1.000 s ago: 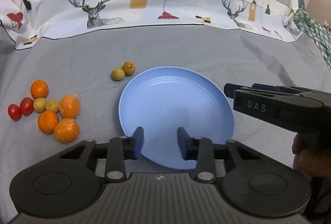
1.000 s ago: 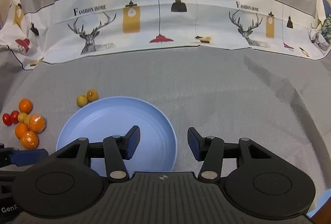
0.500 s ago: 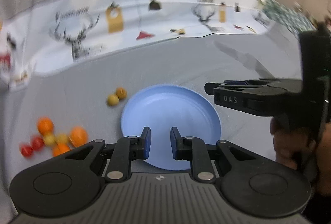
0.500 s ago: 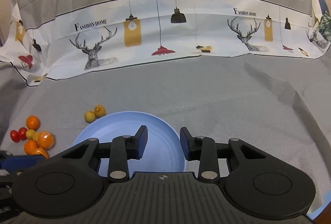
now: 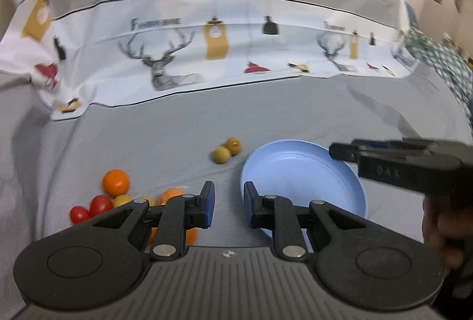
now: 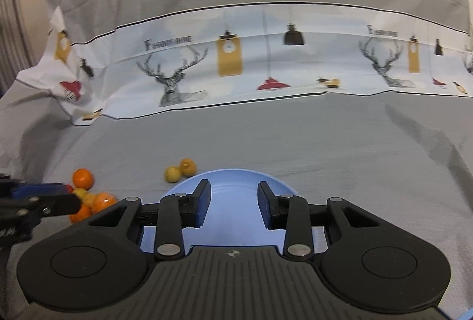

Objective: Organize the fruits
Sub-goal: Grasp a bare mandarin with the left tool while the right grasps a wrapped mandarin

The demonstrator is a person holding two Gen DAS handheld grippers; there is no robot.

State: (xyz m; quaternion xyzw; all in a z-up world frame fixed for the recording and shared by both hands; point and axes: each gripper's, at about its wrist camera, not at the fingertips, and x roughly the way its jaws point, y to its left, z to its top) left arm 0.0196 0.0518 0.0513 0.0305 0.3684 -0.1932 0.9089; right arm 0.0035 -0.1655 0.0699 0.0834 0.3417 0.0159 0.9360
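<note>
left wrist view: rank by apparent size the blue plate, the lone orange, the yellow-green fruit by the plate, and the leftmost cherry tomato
1. blue plate, largest by far
2. orange
3. yellow-green fruit and cherry tomato: these look much alike. The tomato sits nearer the camera and the frame is blurred, so I won't rank them.

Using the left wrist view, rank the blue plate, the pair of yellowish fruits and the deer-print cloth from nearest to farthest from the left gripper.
From the left gripper:
1. Blue plate, just right of the fingertips.
2. Pair of yellowish fruits, ahead, off the plate's far-left rim.
3. Deer-print cloth, draped along the back.
</note>
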